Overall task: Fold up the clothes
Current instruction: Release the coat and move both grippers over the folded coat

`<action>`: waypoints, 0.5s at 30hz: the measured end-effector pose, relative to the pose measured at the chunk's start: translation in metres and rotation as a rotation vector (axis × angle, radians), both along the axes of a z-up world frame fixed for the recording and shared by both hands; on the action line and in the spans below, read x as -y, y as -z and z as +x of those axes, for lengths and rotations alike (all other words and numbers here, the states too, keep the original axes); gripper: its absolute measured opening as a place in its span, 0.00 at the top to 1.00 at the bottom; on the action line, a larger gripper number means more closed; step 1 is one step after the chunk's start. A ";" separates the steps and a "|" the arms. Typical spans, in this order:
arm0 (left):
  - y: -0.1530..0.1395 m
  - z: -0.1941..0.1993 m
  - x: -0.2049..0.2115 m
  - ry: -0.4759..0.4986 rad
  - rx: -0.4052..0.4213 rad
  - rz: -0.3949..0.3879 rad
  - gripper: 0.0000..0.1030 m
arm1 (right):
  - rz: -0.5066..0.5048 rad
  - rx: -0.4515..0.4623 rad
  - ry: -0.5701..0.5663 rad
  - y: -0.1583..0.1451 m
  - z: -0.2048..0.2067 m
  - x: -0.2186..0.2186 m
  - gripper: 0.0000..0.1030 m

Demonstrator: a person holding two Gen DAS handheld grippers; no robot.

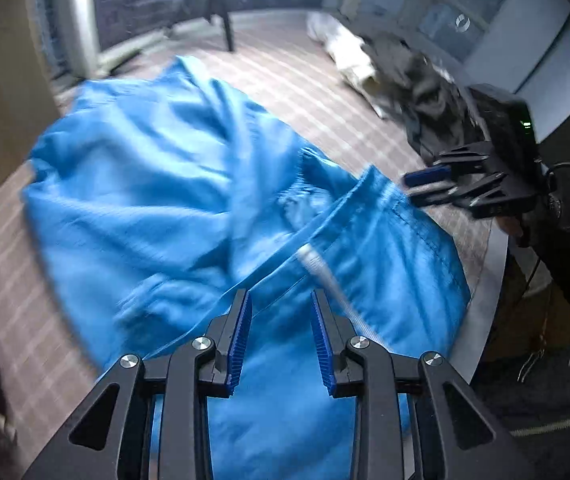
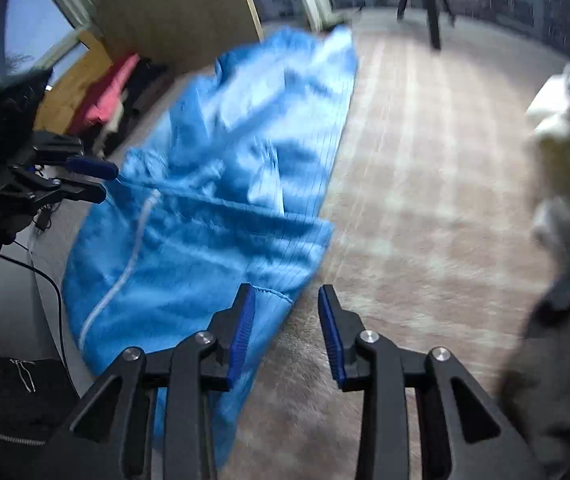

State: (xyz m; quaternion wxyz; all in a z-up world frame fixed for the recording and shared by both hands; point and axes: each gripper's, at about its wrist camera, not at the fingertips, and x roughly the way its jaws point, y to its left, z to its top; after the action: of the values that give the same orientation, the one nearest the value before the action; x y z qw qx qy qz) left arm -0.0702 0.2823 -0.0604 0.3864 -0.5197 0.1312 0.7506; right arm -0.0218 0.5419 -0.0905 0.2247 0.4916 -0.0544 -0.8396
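**Q:** Two grippers, one garment: where does each stand relative to the blue garment (image 1: 189, 184)?

**A:** The blue garment lies crumpled on the plaid-covered table (image 2: 425, 184). The left gripper (image 1: 281, 300) is directly over the garment's near portion, fingers spread, nothing between the pads. In the right wrist view the right gripper (image 2: 287, 296) is at the garment's right-hand edge: its left finger is over a hemmed corner, its right finger over bare table. It too is spread and holds nothing.

**Q:** Long axis?

**A:** From the near edge of the table it runs away from the operator, angled slightly rightward in the right wrist view. A white zipper (image 1: 325, 276) runs partway along that axis, just ahead of the left gripper.

**Q:** Which gripper is nearer to a usable grasp?

**A:** Judged from these views, the right one; a hem corner sits at its fingertip. The left has only loose mid-panel fabric and a raised fold beneath it.

**Q:** Garment condition?

**A:** Thin, glossy, finely ribbed cloth, heavily wrinkled, with layers overlapping; likely slippery. Not yet spread flat. Motion blur hides finer detail.

**Q:** Other items relative to the garment?

**A:** A mixed white-and-dark clothes pile (image 1: 397, 68) lies well apart, beyond the garment's far right side.
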 end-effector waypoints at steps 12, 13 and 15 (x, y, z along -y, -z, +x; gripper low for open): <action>0.048 0.010 0.049 -0.259 0.108 -0.017 0.75 | 0.023 0.091 -0.136 0.020 -0.008 0.070 0.68; 0.036 0.015 0.054 -0.269 0.104 0.006 0.75 | -0.003 0.085 -0.138 0.009 -0.002 0.069 0.68; 0.001 0.029 0.069 -0.279 0.057 0.040 0.75 | -0.072 0.058 -0.134 -0.023 0.014 0.061 0.68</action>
State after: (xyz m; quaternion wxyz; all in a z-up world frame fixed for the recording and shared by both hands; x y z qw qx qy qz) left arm -0.0415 0.2131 -0.0614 0.2924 -0.5460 0.0318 0.7845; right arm -0.0076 0.4807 -0.0675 0.2962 0.5099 -0.0579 -0.8056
